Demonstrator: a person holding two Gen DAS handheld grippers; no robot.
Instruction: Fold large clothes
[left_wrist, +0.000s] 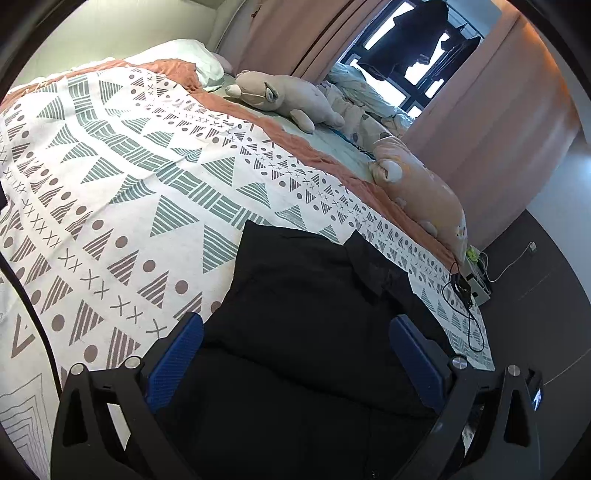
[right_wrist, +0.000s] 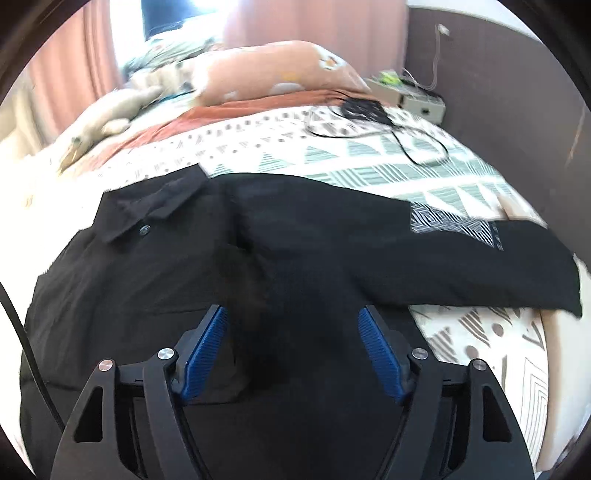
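Shirt (right_wrist: 295, 251) (black) flat on bed (left_wrist: 110, 177); both grippers apparently agape, empty.

Bed (left_wrist: 110, 155): covered by patterned spread, orange blanket at far edge.
Shirt (right_wrist: 295, 240): black, lying flat on spread, collar up.
Cable (right_wrist: 406, 140): black, looped on spread.
Plush (left_wrist: 284, 96): lying beside pillow (left_wrist: 424, 192) along far side.
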